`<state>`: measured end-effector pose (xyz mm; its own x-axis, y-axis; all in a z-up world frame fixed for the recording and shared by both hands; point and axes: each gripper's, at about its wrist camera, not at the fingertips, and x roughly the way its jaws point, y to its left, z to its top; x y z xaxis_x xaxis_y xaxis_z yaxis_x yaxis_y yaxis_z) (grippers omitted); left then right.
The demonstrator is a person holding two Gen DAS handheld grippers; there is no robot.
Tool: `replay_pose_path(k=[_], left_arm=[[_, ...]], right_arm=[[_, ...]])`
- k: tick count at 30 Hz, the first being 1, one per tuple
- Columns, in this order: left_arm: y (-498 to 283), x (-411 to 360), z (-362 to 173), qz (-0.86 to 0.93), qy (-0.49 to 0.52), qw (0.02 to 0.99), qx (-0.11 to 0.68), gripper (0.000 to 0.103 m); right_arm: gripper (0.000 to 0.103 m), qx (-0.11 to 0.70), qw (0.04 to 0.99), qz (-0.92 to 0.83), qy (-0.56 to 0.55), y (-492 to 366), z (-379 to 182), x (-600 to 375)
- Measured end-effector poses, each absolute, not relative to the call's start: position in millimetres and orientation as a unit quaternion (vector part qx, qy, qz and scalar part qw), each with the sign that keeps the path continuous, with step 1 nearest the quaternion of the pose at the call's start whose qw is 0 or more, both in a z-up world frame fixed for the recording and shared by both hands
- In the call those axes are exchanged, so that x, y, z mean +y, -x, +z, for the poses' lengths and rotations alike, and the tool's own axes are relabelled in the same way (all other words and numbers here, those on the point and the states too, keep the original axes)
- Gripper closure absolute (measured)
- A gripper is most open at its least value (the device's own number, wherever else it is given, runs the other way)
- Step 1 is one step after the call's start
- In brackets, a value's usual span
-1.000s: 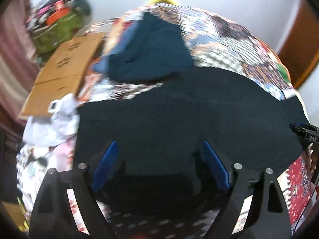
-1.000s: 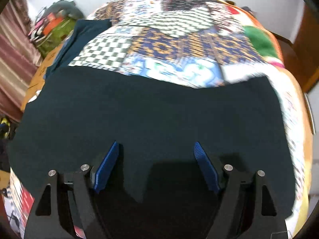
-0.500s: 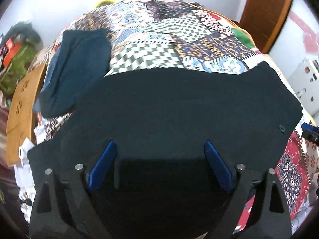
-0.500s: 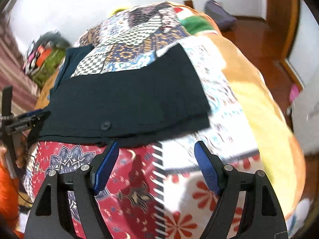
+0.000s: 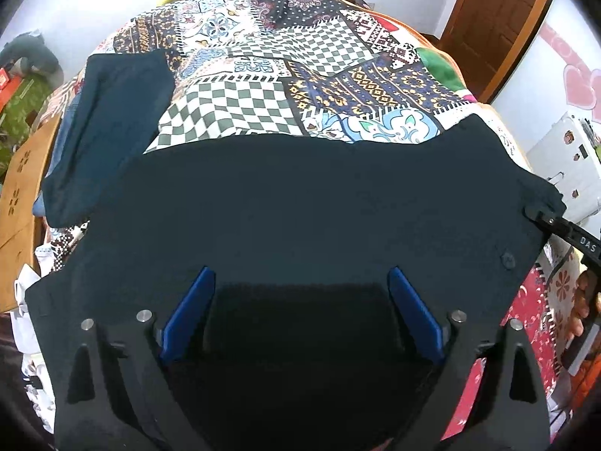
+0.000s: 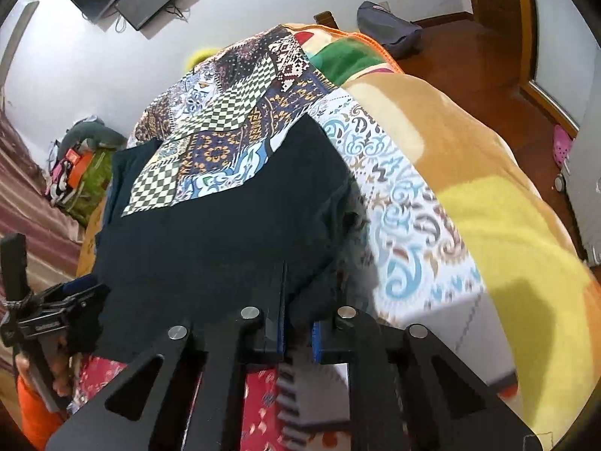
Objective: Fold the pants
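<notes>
A: On the quilt [image 5: 240, 112] the pants [image 5: 300, 203] lie flat; the right gripper [image 6: 296, 334] pinches their corner.

B: The left gripper [image 5: 300, 312], jaws opening and empty, should take the near edge squarely.

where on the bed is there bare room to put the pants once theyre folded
Free: the checkered and patterned quilt beyond the black pants, right of the folded navy garment; also the yellow blanket off the pants' right edge. Crowded: the near edge, where the pants lie spread, the right tool pinching their corner and the left tool opening over them.
</notes>
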<state>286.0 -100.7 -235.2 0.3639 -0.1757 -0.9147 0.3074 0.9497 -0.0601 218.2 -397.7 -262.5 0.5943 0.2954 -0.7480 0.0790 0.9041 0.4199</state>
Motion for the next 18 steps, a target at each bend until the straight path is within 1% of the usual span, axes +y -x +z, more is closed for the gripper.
replay_pose_path(k=[6,11,18], left_arm=[[-290,-105,-225,-0.142,-0.052,0.832,0.534,0.008],[-287,-97,-206,-0.135,-0.042,0.849,0.510,0.008],[-270,-76,-167,-0.122,-0.033,0.881,0.455,0.008]], right_arm=[[0.097,0.412,0.895,0.036,-0.168,-222,-241,-414],[0.097,0.393,0.901,0.025,-0.180,-223,-221,-432],[0.097,0.350,0.920,0.062,-0.165,-224,-176,-408]])
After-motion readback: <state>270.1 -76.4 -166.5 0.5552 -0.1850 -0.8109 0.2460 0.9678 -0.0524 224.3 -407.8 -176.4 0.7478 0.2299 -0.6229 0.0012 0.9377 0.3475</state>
